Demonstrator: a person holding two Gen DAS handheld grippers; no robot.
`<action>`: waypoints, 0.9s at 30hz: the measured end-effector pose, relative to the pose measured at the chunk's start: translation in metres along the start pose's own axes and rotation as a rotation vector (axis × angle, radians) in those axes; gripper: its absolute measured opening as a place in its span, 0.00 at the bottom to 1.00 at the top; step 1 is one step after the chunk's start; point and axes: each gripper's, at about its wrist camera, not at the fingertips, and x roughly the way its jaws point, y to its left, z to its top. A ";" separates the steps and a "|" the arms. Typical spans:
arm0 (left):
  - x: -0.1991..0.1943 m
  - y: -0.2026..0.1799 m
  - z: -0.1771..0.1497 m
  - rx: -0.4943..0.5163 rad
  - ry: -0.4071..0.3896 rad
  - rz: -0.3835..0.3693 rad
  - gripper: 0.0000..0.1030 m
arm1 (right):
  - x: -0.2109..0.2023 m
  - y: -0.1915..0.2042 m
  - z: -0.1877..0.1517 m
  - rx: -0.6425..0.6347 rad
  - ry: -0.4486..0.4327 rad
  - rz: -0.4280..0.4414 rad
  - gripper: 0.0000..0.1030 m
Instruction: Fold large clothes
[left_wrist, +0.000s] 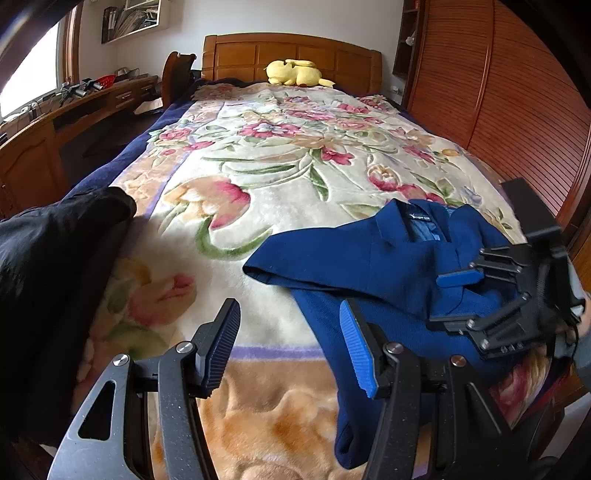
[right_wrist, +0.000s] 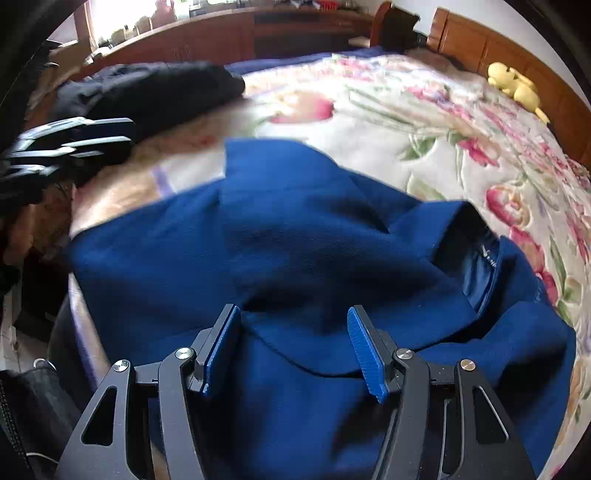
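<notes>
A dark blue coat (left_wrist: 373, 266) lies crumpled at the foot of the bed on the floral blanket (left_wrist: 266, 166), collar up, one part hanging over the bed's edge. It fills the right wrist view (right_wrist: 295, 240). My left gripper (left_wrist: 290, 345) is open and empty, just left of the coat's hanging part. My right gripper (right_wrist: 293, 347) is open just above the coat's fabric, holding nothing; it also shows at the right in the left wrist view (left_wrist: 448, 299). My left gripper shows at the left edge of the right wrist view (right_wrist: 110, 142).
A pile of black clothes (left_wrist: 55, 258) lies at the bed's left front corner, also in the right wrist view (right_wrist: 155, 92). A yellow plush toy (left_wrist: 293, 72) sits by the wooden headboard (left_wrist: 291, 55). A wooden desk (left_wrist: 74, 110) runs along the left, a slatted wardrobe (left_wrist: 517, 110) along the right.
</notes>
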 end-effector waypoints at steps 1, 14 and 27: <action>-0.001 0.001 -0.001 0.000 0.001 0.001 0.55 | 0.003 -0.003 0.003 -0.010 0.007 -0.012 0.43; -0.004 0.001 -0.002 0.003 -0.005 -0.007 0.55 | -0.001 -0.074 0.093 0.033 -0.087 -0.331 0.15; 0.006 -0.025 0.001 0.044 0.018 -0.061 0.55 | -0.033 -0.151 0.027 0.281 -0.118 -0.344 0.51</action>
